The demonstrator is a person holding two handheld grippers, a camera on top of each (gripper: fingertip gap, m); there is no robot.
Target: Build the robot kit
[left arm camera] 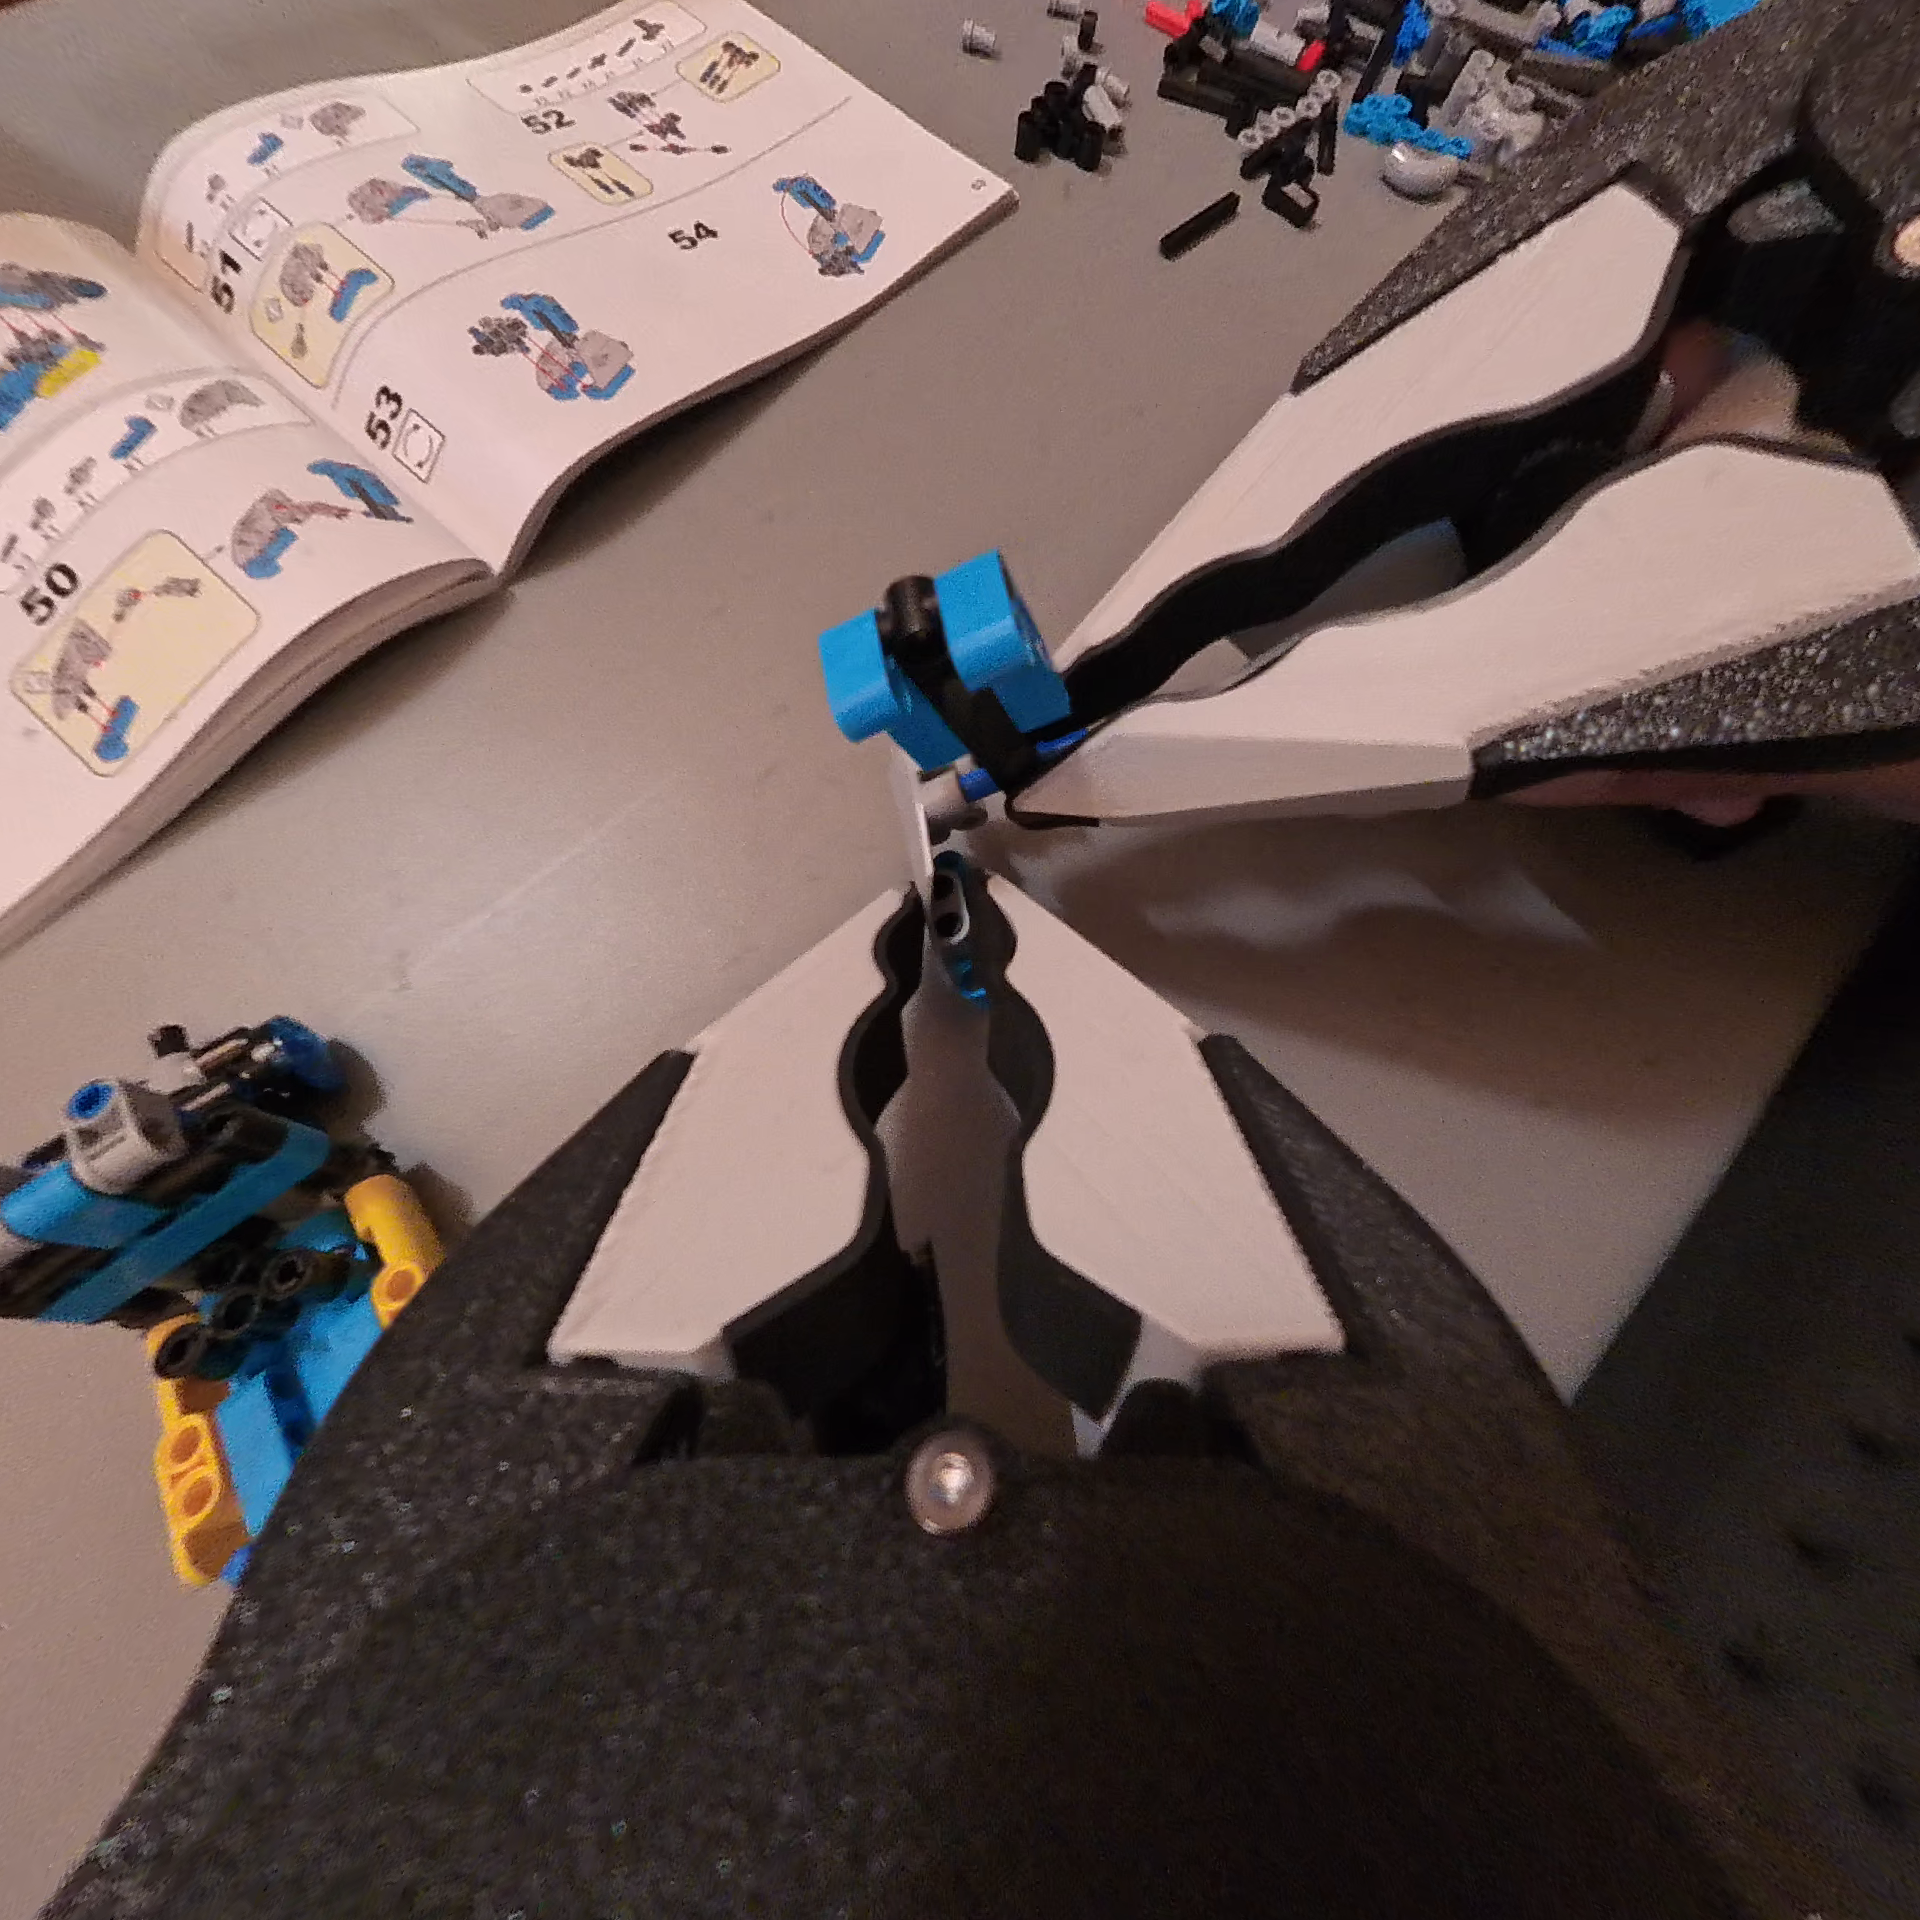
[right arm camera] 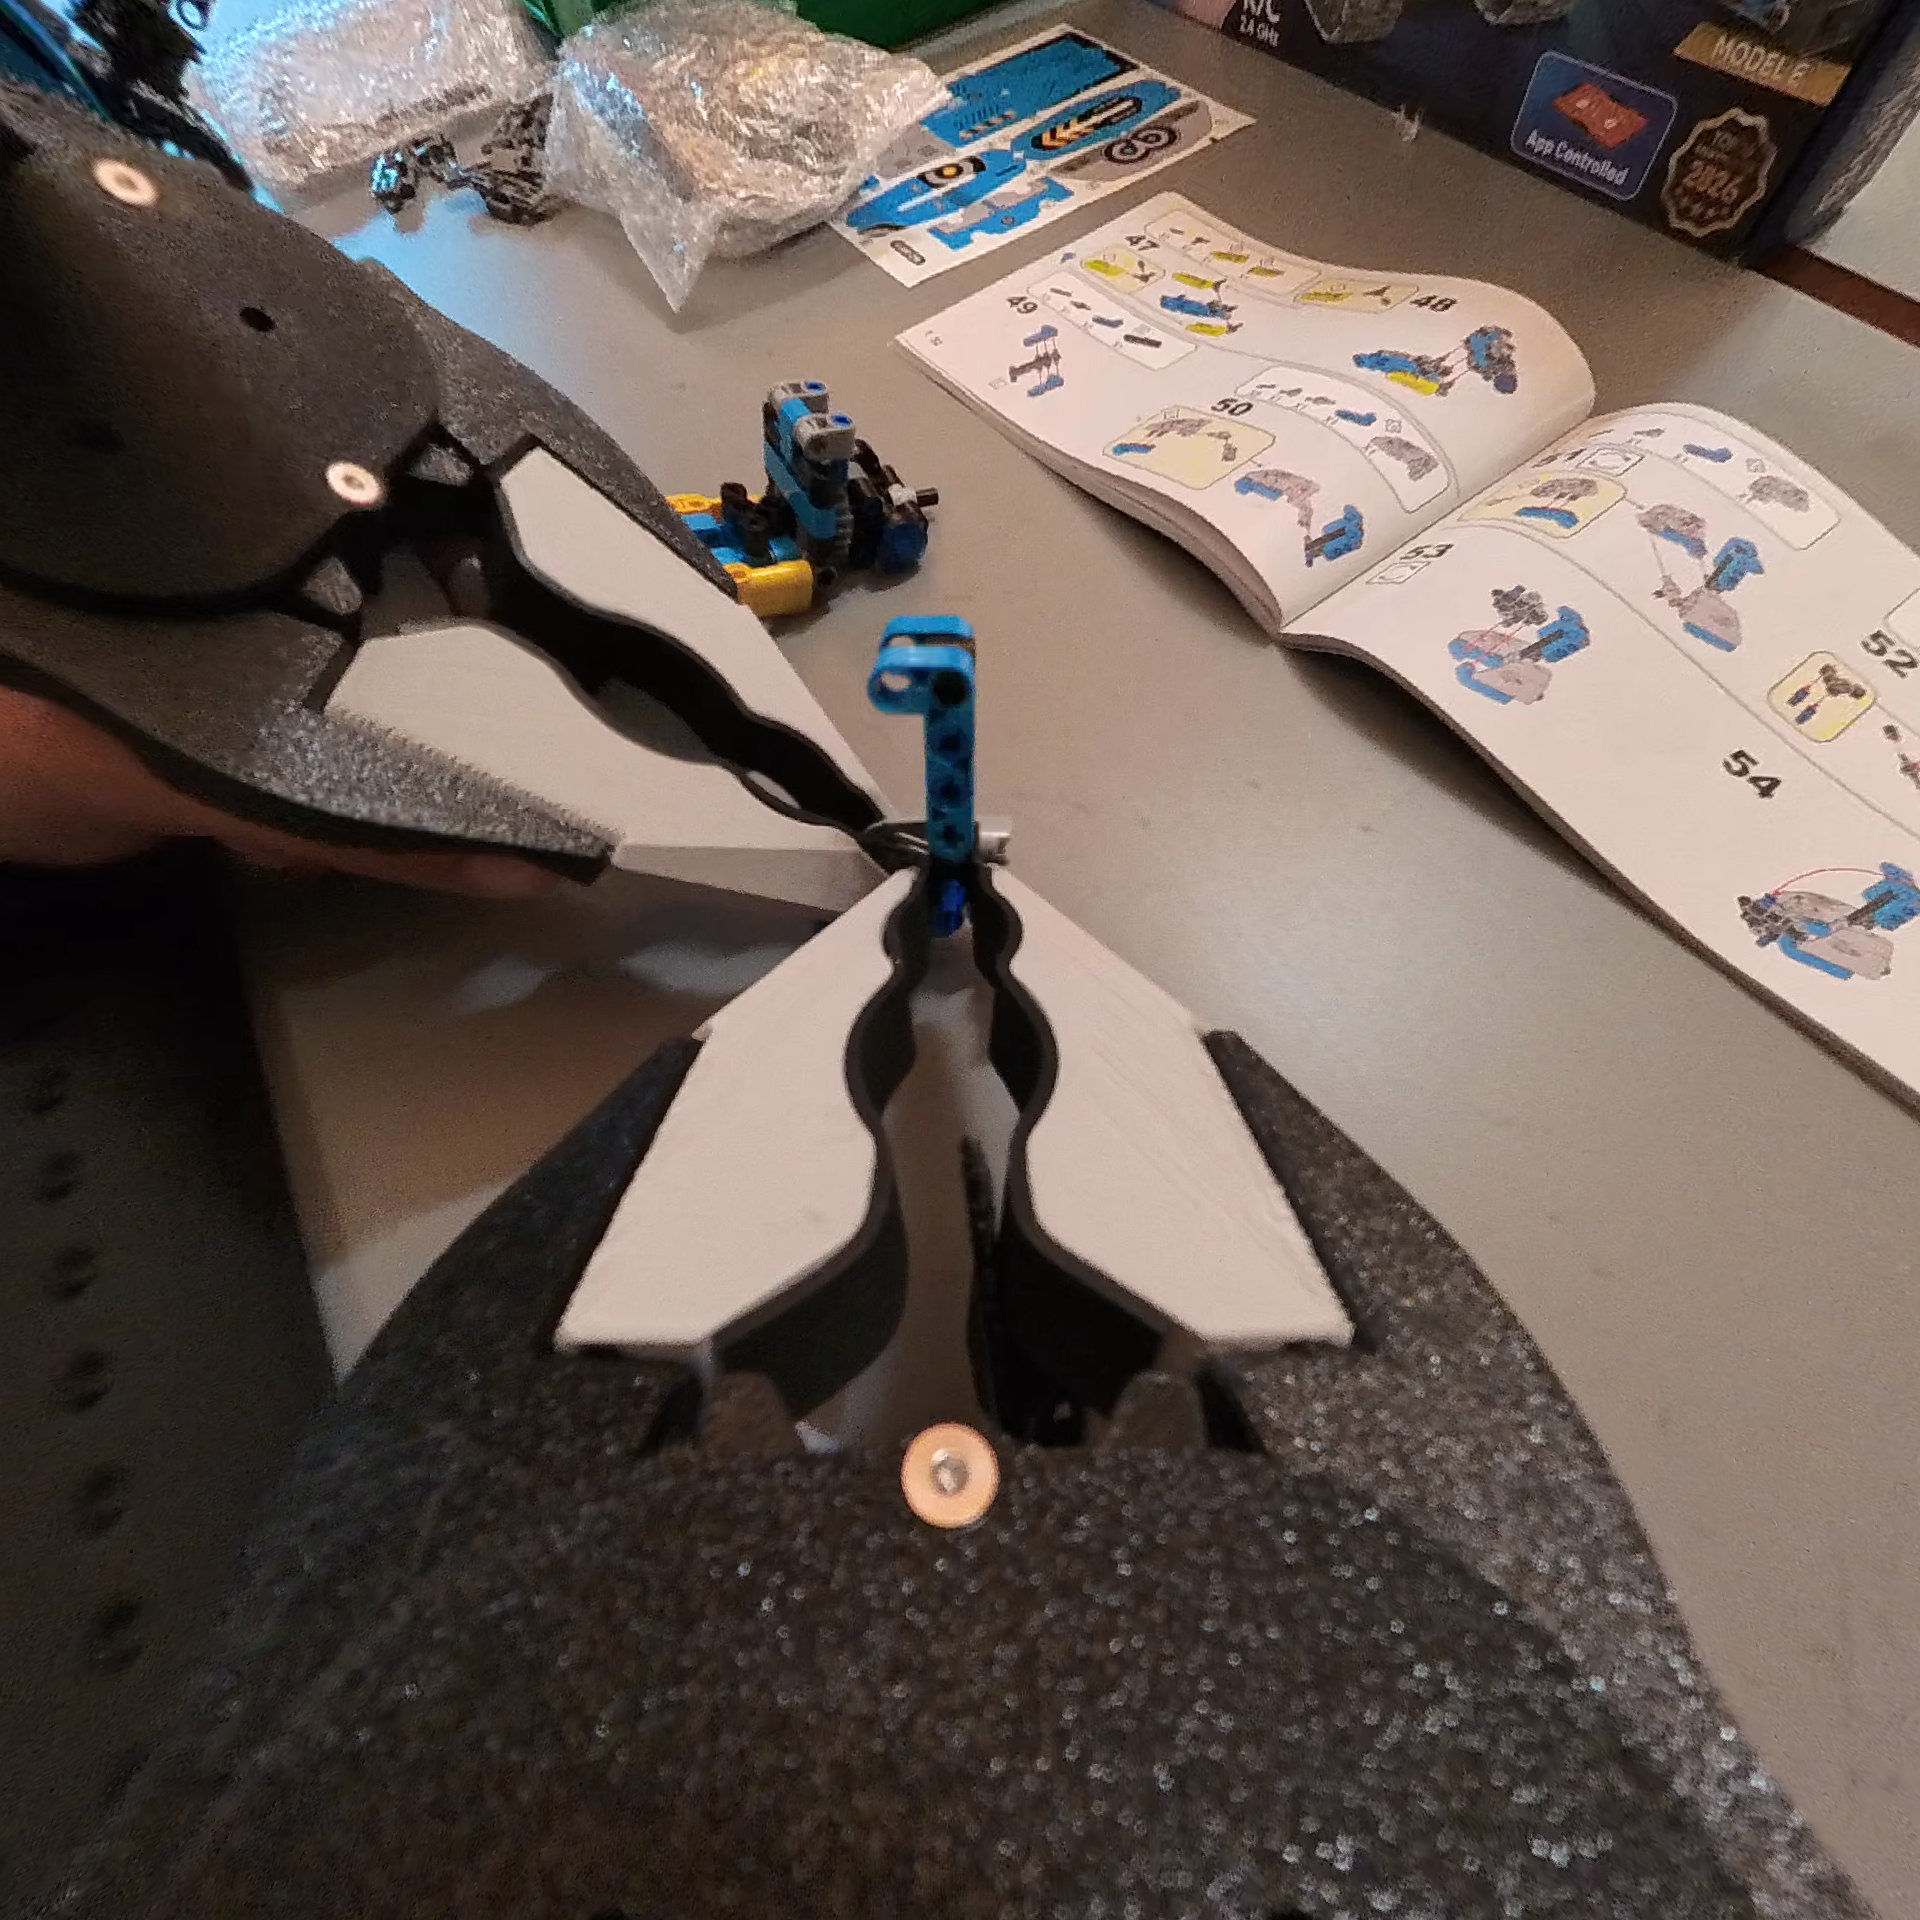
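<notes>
My left gripper [left arm camera: 951, 899] is shut on a small white and blue piece [left arm camera: 912, 821], held above the grey table [left arm camera: 727, 935]. My right gripper [right arm camera: 951, 883] is shut on the lower end of a blue L-shaped beam [right arm camera: 940, 748] that stands upright from its tips. In the left wrist view the right gripper [left arm camera: 1039, 769] comes in from the right with the blue beam [left arm camera: 914, 665] and a black part on it. The two held pieces touch where the gripper tips meet. In the right wrist view the left gripper [right arm camera: 873, 831] comes in from the left.
An open instruction booklet [left arm camera: 416, 343] [right arm camera: 1455, 540] lies on the table. A partly built blue, yellow and black model [left arm camera: 197, 1216] [right arm camera: 810, 499] stands near it. Loose parts [left arm camera: 1299, 83], plastic bags [right arm camera: 727, 114], a sticker sheet [right arm camera: 1039, 135] and a dark box [right arm camera: 1610, 104] lie farther off. Both grippers' tips are close together, under 4 cm apart.
</notes>
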